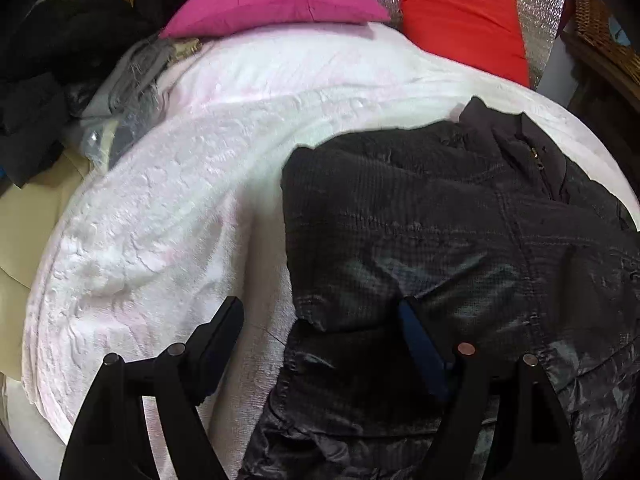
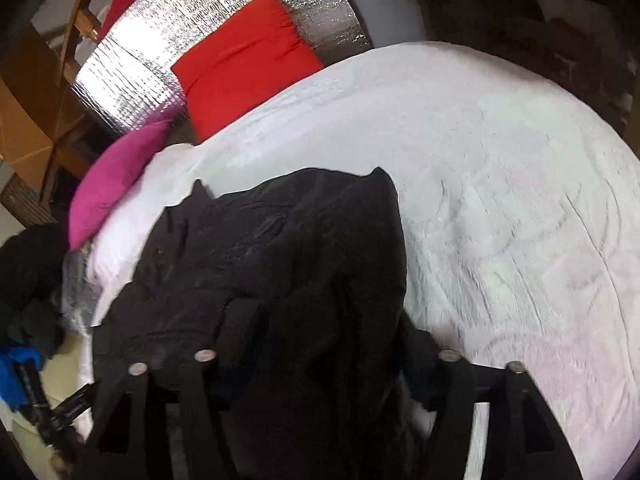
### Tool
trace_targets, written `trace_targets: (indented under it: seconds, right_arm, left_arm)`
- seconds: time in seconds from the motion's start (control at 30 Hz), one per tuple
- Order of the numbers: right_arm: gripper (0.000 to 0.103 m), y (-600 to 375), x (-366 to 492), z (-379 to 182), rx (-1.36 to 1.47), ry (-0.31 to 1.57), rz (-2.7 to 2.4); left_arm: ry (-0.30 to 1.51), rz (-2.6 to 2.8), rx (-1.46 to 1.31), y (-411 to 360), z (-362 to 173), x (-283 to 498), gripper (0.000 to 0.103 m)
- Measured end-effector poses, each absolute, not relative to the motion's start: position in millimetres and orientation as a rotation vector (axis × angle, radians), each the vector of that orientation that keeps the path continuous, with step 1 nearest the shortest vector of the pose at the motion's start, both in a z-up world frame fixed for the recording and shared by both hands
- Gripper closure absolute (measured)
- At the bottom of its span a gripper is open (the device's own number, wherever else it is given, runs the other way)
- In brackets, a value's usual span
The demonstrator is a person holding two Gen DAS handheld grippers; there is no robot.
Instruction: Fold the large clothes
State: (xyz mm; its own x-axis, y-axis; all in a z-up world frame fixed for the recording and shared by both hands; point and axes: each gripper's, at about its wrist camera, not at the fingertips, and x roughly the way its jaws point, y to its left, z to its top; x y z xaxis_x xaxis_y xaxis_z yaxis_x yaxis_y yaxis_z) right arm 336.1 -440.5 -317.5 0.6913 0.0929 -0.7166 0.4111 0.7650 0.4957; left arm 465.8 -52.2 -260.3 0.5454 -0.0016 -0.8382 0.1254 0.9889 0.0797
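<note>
A dark quilted jacket [image 1: 432, 216] lies folded on the white blanket [image 1: 168, 216] of a bed. My left gripper [image 1: 320, 320] hangs open just above the jacket's left edge. One of its fingers [image 1: 224, 328] is over the blanket and the other over the jacket, with nothing gripped. In the right wrist view the same jacket [image 2: 280, 240] bulges up between the fingers of my right gripper [image 2: 320, 340] and fills the gap. Black fabric against black fingers [image 2: 240, 320] hides whether the pads press on it.
A pink pillow [image 1: 272, 4] and a red pillow [image 1: 460, 20] lean at the head of the bed against silver foil [image 2: 168, 64]. Dark and grey clothes [image 1: 80, 80] are piled at the bed's left side. A wicker basket [image 1: 600, 28] stands at the far right.
</note>
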Motion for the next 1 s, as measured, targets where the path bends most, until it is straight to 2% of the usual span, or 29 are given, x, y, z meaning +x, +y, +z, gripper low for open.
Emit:
trace_targets:
  seconds: [0.13, 0.23, 0.3, 0.37, 0.43, 0.5, 0.6, 0.7, 0.8, 1.0]
  right_arm:
    - [0.028, -437, 317, -312, 0.721, 0.808, -0.179]
    - [0.028, -435, 307, -319, 0.737, 0.833, -0.191]
    - [0.028, -429, 308, -326, 0.697, 0.872, -0.217]
    - [0.03, -422, 308, -329, 0.667, 0.882, -0.229]
    - [0.04, -413, 306, -324, 0.629, 0.892, -0.233]
    - [0.041, -404, 303, -320, 0.576, 0.899, -0.24]
    - [0.041, -403, 303, -326, 0.564, 0.911, -0.248]
    - [0.032, -411, 307, -337, 0.613, 0.927, -0.246]
    - [0.031, -411, 305, -332, 0.615, 0.92, -0.263]
    - [0.03, -389, 294, -292, 0.439, 0.824, -0.357]
  left_arm:
    - [0.876, -0.068, 0.184, -58, -241, 448, 0.023]
    - [0.814, -0.097, 0.232, -71, -235, 433, 0.023]
    - [0.834, -0.145, 0.274, -84, -243, 426, 0.022]
    - [0.878, -0.171, 0.328, -96, -257, 425, 0.022]
    - [0.905, -0.163, 0.388, -103, -270, 422, 0.022]
    - [0.893, -0.167, 0.43, -105, -274, 419, 0.022]
    - [0.916, -0.192, 0.403, -97, -277, 421, 0.021]
    - [0.95, -0.199, 0.356, -90, -279, 430, 0.02]
    - [0.961, -0.204, 0.281, -80, -271, 435, 0.02]
    - [0.831, -0.19, 0.193, -65, -243, 429, 0.02]
